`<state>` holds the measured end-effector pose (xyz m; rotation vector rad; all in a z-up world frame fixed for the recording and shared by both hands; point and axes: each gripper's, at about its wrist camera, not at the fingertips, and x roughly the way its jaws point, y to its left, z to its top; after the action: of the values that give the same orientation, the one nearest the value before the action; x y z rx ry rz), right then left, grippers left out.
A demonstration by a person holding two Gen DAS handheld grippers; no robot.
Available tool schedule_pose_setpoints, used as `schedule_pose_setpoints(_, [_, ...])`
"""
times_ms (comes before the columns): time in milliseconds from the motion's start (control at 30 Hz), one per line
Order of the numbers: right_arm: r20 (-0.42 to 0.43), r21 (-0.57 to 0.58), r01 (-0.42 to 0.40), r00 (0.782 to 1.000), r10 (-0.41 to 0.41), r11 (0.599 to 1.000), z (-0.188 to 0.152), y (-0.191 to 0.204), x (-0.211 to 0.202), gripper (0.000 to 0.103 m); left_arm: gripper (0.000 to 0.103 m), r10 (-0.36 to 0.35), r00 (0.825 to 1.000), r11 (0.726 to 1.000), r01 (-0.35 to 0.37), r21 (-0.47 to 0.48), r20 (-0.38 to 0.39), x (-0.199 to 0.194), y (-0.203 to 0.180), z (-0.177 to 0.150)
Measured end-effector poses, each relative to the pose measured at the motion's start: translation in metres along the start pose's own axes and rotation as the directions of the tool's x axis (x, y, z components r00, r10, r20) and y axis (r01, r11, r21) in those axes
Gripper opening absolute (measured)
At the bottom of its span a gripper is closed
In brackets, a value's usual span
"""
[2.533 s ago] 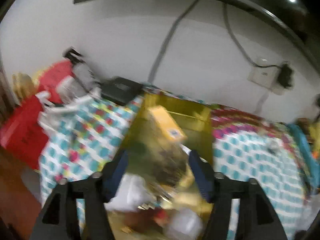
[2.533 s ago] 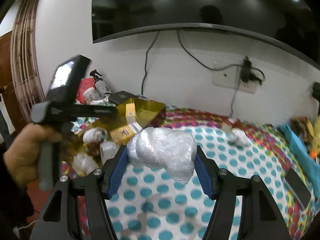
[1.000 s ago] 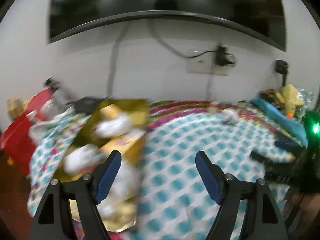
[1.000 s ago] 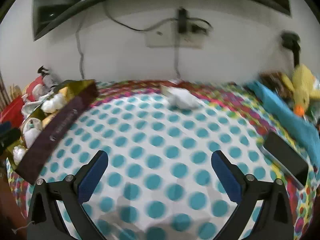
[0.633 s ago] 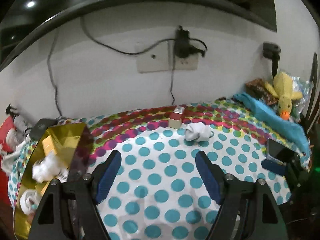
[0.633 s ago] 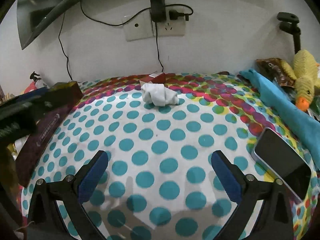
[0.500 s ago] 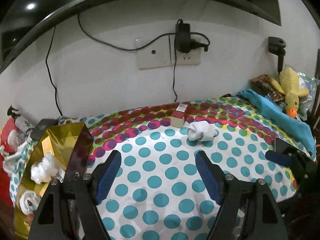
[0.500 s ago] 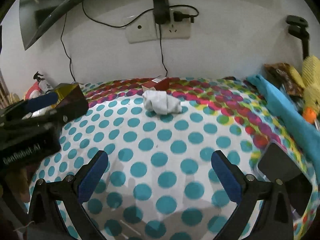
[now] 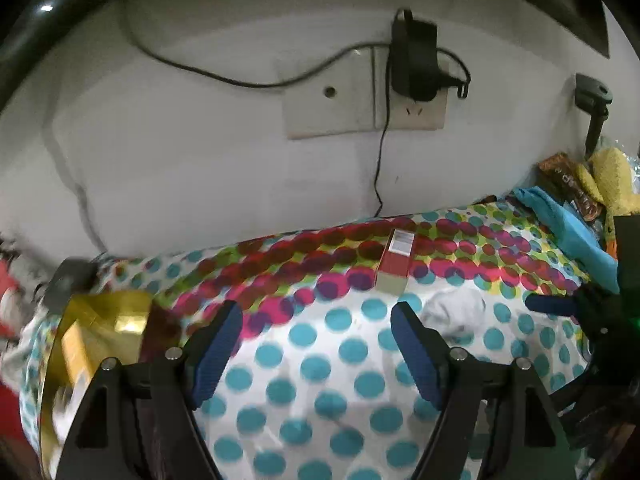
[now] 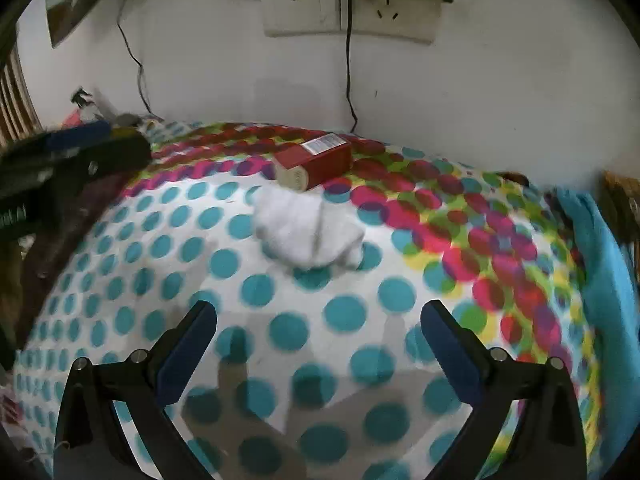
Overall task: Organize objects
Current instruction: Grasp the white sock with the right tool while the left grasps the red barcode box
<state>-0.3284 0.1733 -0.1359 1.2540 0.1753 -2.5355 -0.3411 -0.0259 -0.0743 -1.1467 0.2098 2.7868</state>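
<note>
A small red box point(image 9: 395, 263) lies on the polka-dot cloth near the wall, with a crumpled white wad point(image 9: 456, 311) just in front of it. Both show closer in the right wrist view: the box point(image 10: 316, 160) and the wad point(image 10: 308, 232). My left gripper point(image 9: 316, 344) is open and empty, above the cloth short of the box. My right gripper point(image 10: 318, 334) is open and empty, just short of the wad. A gold box point(image 9: 100, 344) holding wrapped items stands at the left.
A wall socket with a black charger point(image 9: 412, 64) and cables hangs above the table. A blue cloth point(image 10: 608, 264) and a yellow plush duck point(image 9: 612, 180) lie at the right. The right gripper shows at the right of the left wrist view point(image 9: 592, 320).
My right gripper let go of the white plastic-wrapped bundle by the gold box and opened. Both grippers swung right and moved closer to the red box and white wad.
</note>
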Motion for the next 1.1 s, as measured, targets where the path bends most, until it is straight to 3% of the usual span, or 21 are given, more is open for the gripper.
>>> schedule_pose_setpoints(167, [-0.018, -0.040, -0.019, 1.000, 0.019, 0.999, 0.019, 0.000, 0.018, 0.101, 0.079, -0.093, 0.993, 0.995, 0.094, 0.016, -0.070, 0.043, -0.009, 0.024])
schedule_pose_setpoints(233, [-0.033, -0.053, -0.021, 0.999, 0.020, 0.998, 0.024, 0.000, 0.026, 0.099, 0.079, -0.099, 0.991, 0.992, 0.106, 0.069, -0.089, 0.059, -0.020, 0.027])
schedule_pose_setpoints(367, [-0.039, -0.044, -0.075, 0.997, 0.073, 0.996, 0.029, -0.003, 0.035, 0.089, 0.079, -0.147, 0.984, 0.983, 0.156, 0.099, -0.096, 0.075, -0.034, 0.029])
schedule_pose_setpoints(467, [-0.037, -0.056, -0.061, 0.998, 0.059, 0.997, 0.027, -0.004, 0.039, 0.077, 0.079, -0.153, 0.981, 0.980, 0.166, 0.113, -0.117, 0.088, -0.043, 0.029])
schedule_pose_setpoints(600, [-0.016, -0.037, -0.077, 0.997, 0.077, 0.996, 0.027, -0.009, 0.035, 0.045, 0.079, -0.163, 0.977, 0.978, 0.179, 0.109, -0.139, 0.102, -0.052, 0.032])
schedule_pose_setpoints(700, [-0.008, -0.027, -0.073, 0.997, 0.073, 0.997, 0.023, -0.013, 0.031, 0.035, 0.078, -0.175, 0.972, 0.977, 0.191, 0.097, -0.154, 0.108, -0.056, 0.035])
schedule_pose_setpoints(733, [-0.005, -0.024, -0.068, 0.998, 0.067, 0.997, 0.021, -0.014, 0.030, 0.033, 0.076, -0.171, 0.972, 0.978, 0.187, 0.089, -0.159, 0.111, -0.056, 0.037])
schedule_pose_setpoints(800, [-0.002, -0.017, -0.059, 0.998, 0.059, 0.998, 0.018, -0.015, 0.027, 0.027, 0.059, -0.155, 0.971, 0.981, 0.172, 0.084, -0.182, 0.118, -0.058, 0.039])
schedule_pose_setpoints(867, [-0.004, -0.005, -0.060, 0.998, 0.060, 0.998, 0.014, -0.016, 0.022, 0.025, 0.030, -0.130, 0.969, 0.987, 0.146, 0.062, -0.210, 0.127, -0.057, 0.041])
schedule_pose_setpoints(1000, [0.005, -0.012, -0.063, 0.998, 0.064, 0.998, 0.005, -0.015, 0.009, 0.023, 0.029, -0.146, 0.967, 0.987, 0.156, 0.029, -0.209, 0.125, -0.054, 0.042])
schedule_pose_setpoints(1100, [0.026, 0.020, -0.075, 0.997, 0.075, 0.997, -0.003, -0.019, -0.007, 0.023, 0.029, -0.125, 0.980, 0.992, 0.124, -0.014, -0.154, 0.102, -0.044, 0.043])
